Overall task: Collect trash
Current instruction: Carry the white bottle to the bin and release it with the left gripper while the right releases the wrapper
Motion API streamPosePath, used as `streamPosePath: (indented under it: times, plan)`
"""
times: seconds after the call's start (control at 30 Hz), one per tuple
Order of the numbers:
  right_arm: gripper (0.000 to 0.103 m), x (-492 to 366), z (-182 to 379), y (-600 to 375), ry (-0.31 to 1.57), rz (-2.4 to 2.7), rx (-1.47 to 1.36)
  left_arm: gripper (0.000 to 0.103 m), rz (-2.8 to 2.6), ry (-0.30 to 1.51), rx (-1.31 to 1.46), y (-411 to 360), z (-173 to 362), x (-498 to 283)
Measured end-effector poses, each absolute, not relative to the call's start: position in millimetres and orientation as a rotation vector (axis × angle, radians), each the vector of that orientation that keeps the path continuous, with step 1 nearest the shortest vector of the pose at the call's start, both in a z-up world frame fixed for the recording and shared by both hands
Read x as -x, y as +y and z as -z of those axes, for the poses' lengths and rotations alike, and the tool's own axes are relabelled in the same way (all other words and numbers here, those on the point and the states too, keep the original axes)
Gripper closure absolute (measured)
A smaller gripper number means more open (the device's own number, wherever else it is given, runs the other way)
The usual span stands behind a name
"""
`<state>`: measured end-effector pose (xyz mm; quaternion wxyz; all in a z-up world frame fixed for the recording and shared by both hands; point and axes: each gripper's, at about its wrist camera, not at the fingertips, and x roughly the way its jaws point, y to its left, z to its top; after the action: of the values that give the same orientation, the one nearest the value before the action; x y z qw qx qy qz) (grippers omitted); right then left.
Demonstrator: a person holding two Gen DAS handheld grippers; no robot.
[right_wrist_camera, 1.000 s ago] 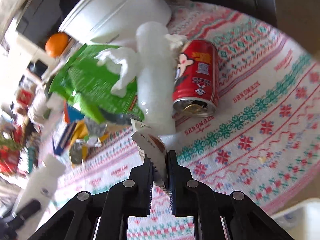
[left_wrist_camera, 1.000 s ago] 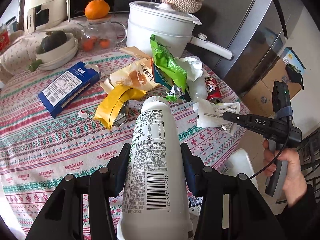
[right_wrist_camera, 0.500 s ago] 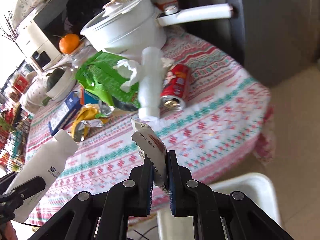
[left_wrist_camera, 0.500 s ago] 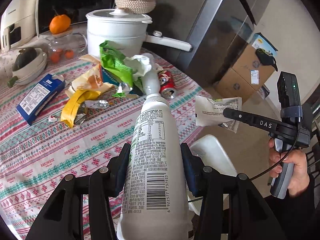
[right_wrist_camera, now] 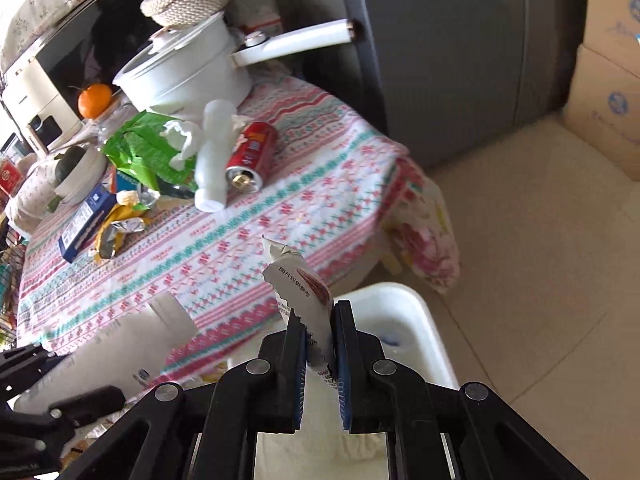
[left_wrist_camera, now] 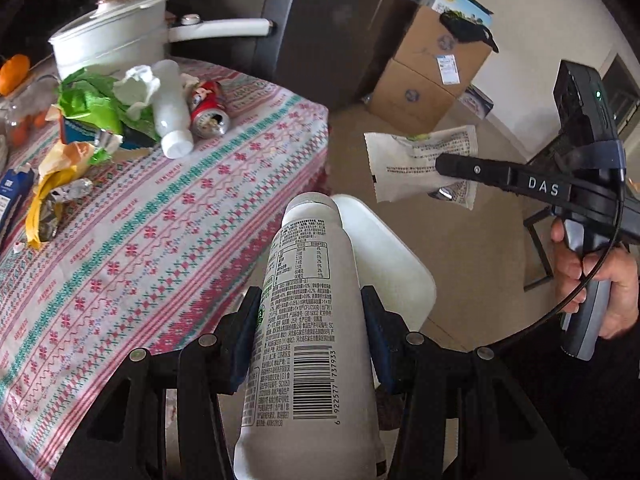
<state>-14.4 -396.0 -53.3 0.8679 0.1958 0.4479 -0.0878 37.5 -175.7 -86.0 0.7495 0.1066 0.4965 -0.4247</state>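
My left gripper (left_wrist_camera: 310,312) is shut on a large white bottle (left_wrist_camera: 312,320) with a barcode label, held past the table edge above the white bin (left_wrist_camera: 400,264). My right gripper (right_wrist_camera: 318,316) is shut on a white snack wrapper (right_wrist_camera: 298,280); in the left wrist view the wrapper (left_wrist_camera: 420,164) hangs in the air to the right of the table. The white bin (right_wrist_camera: 416,320) lies just below it. The bottle also shows in the right wrist view (right_wrist_camera: 120,344). On the table lie a red can (left_wrist_camera: 208,108), a white bottle (left_wrist_camera: 170,108), tissue (left_wrist_camera: 136,84), a green bag (left_wrist_camera: 90,104) and yellow wrappers (left_wrist_camera: 48,184).
A white pot (left_wrist_camera: 116,40) with a long handle, an orange (right_wrist_camera: 94,100) and a blue carton (right_wrist_camera: 84,224) stay on the patterned tablecloth (left_wrist_camera: 160,232). A grey fridge (right_wrist_camera: 440,48) stands behind. Cardboard boxes (left_wrist_camera: 432,76) sit on the tiled floor.
Both grippers have swung right, off the table and over the white bin, each still holding its item. The trash pile now lies farther to the left.
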Motion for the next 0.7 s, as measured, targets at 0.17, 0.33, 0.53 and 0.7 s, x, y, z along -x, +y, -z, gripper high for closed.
streamPosePath:
  times: [0.17, 0.33, 0.53, 0.7]
  plan:
    - [0.092, 26, 64, -407, 0.967, 0.215, -0.396, 0.052, 0.961, 1.148, -0.316, -208, 117, -21]
    - [0.092, 30, 74, -410, 1.002, 0.222, -0.385, 0.052, 0.948, 1.177, -0.382, -231, 147, -18]
    - [0.092, 31, 91, -414, 1.055, 0.236, -0.394, 0.051, 0.925, 1.172, -0.413, -244, 169, -25]
    - [0.092, 33, 102, -418, 1.09, 0.246, -0.4, 0.044, 0.906, 1.165, -0.409, -246, 170, -36]
